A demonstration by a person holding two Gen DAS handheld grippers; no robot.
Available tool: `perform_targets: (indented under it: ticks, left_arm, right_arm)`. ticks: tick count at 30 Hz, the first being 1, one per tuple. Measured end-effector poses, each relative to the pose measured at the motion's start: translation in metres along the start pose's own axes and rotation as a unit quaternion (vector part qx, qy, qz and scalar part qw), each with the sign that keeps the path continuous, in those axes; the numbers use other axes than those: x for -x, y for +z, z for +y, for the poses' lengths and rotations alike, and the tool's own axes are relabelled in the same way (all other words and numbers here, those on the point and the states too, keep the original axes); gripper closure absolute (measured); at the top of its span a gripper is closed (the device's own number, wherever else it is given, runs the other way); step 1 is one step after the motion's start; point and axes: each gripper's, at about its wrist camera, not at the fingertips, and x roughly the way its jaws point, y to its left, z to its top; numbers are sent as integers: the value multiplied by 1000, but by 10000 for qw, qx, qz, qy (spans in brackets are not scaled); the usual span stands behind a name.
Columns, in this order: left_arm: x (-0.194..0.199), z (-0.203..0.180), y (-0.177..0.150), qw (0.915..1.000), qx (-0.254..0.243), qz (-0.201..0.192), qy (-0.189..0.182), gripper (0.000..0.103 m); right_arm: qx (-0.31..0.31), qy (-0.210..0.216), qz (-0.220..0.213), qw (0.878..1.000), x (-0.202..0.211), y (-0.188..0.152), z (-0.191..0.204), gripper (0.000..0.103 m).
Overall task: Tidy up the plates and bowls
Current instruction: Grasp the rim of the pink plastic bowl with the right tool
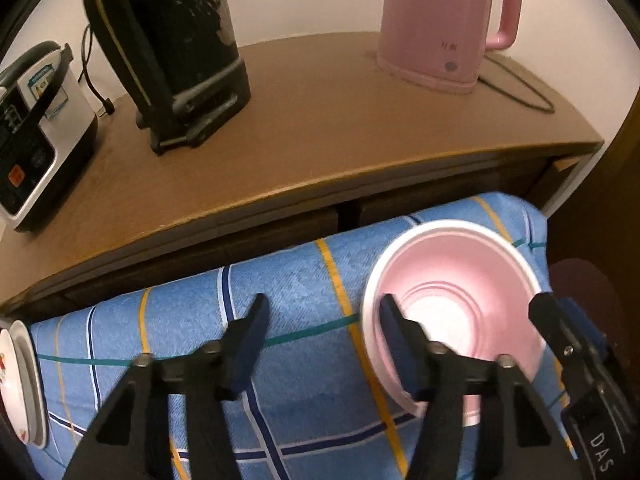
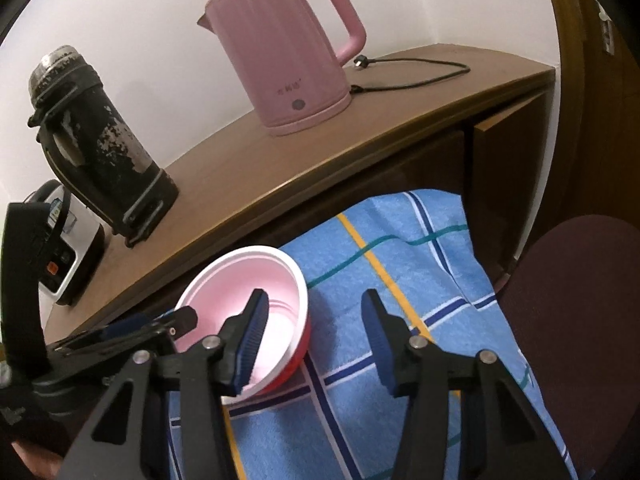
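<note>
A bowl, pink inside with a white rim and red outside, sits on a blue checked cloth. My left gripper straddles the bowl's left rim. One finger is inside the bowl and the other stands well out over the cloth, so the jaws are open and not pressing. My right gripper straddles the opposite rim the same way, with a gap between the outer pad and the bowl's wall. A white plate with a red pattern lies at the cloth's left edge.
Behind the cloth runs a brown cabinet top. On it stand a pink kettle with its cord, a worn black flask and a rice cooker. A dark red seat is to the right of the cloth.
</note>
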Motion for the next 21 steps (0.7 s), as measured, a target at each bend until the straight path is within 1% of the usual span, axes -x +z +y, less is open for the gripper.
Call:
perform_targets:
  ticks: [1,3,6,8,9,11,13,14,19,21]
  left_arm:
    - [-3,0,0,10000,9,64,-25,56]
    - [-8,2,0,9999,50,133,-23,57]
    - [-10,0,0,9999,2,105,37,58]
    - [-10,1,1,9999,26,93,-44,67]
    - [-10,0,1,9999,45,108,-120,72]
    - [-9,-2,0,9997,73,132,-186,77]
    - [-8,-3,0,9996,56,143,-237,88]
    - [-6,-4,0,9996,17,132,-251,89]
    - [9,-7,-4,9998,-139,-103,-39,91]
    - [19,-4,-7,9997,-148,-179,-32,91]
  right_arm:
    - [-25,17,25,10000,-2,0,0,54]
    - [-34,52,67,10000,-5,-1,0,63]
    - [-39,87,167,9998,-12,-3,1,71]
    - [-62,128,169,9998,-13,-4,2,75]
    - [-53,151,164,9997,-13,-4,3,81]
    - [3,210,180,9996,-14,-4,7,89]
    - [50,227,203,9995,-14,-5,11,92]
    - [65,234,213,9995,-14,-5,12,94]
    - [116,326,176,9992,-1,-7,20,96]
    - [128,337,142,9992,5,-7,22,96]
